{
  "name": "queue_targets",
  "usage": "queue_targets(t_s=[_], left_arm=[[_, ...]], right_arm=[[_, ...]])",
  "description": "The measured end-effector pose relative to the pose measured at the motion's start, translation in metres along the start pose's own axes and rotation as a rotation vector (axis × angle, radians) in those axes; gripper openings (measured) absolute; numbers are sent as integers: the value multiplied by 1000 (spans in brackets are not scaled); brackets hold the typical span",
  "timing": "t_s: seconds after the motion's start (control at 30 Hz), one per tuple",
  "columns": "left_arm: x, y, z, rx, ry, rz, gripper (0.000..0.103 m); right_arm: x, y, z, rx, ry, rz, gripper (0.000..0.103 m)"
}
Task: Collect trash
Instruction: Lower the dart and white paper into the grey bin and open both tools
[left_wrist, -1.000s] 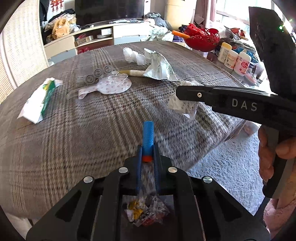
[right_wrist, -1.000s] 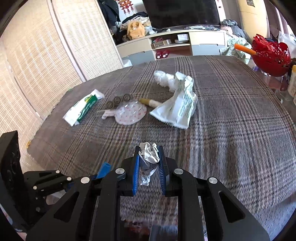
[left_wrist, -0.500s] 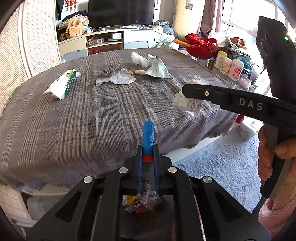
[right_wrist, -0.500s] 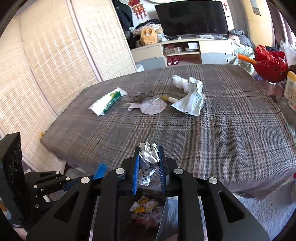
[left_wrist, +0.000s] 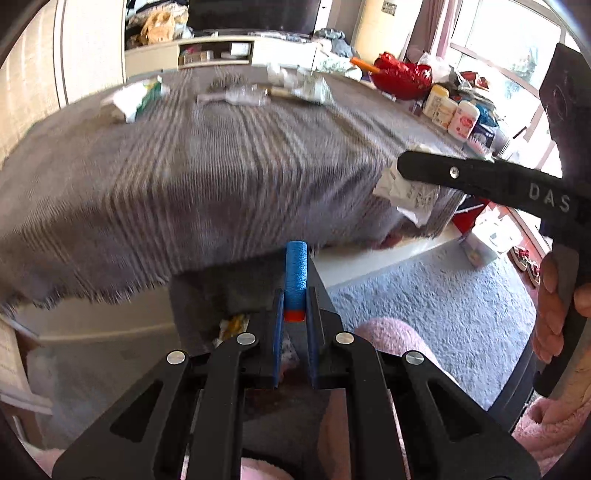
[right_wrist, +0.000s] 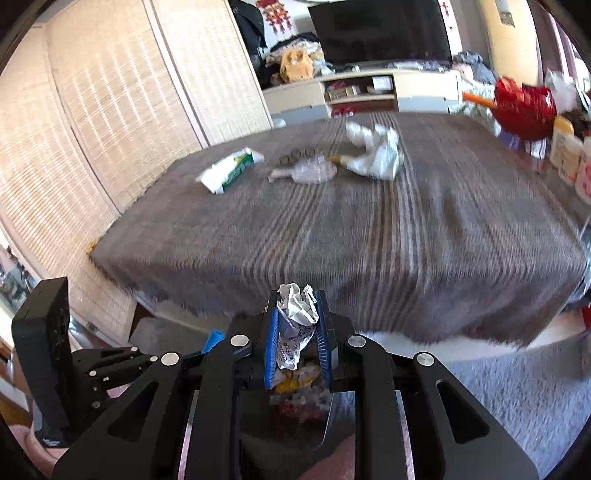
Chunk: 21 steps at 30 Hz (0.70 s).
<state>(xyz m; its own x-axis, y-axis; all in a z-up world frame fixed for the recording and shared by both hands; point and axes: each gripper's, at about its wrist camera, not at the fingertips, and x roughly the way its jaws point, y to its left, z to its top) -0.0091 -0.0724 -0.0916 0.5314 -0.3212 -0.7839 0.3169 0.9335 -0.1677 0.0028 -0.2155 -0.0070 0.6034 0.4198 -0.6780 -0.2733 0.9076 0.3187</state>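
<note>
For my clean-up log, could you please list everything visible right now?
blue foam tube: 1, blue with orange end, in left hand-held gripper
crumpled paper: 1, white, in right hand-held gripper
bin: 1, holds wrappers, below both grippers
tablecloth: 1, grey plaid, over table
green-white packet: 1, table's left
white wrapper: 1, table's far side
clear plastic piece: 1, table middle
red bowl: 1, far right
carpet: grey, floor
hand: 1, holding right gripper's handle
</note>
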Motion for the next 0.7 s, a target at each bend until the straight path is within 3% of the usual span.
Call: queue_targets(t_s=[0.4,0.7], left_arm=[[53,18,-37,-74,153,-7,10],[75,35,-55,-119,228,16,10]], right_arm=[[64,6,-49,35,169,15,20],[100,6,-67,74,253,27,20]])
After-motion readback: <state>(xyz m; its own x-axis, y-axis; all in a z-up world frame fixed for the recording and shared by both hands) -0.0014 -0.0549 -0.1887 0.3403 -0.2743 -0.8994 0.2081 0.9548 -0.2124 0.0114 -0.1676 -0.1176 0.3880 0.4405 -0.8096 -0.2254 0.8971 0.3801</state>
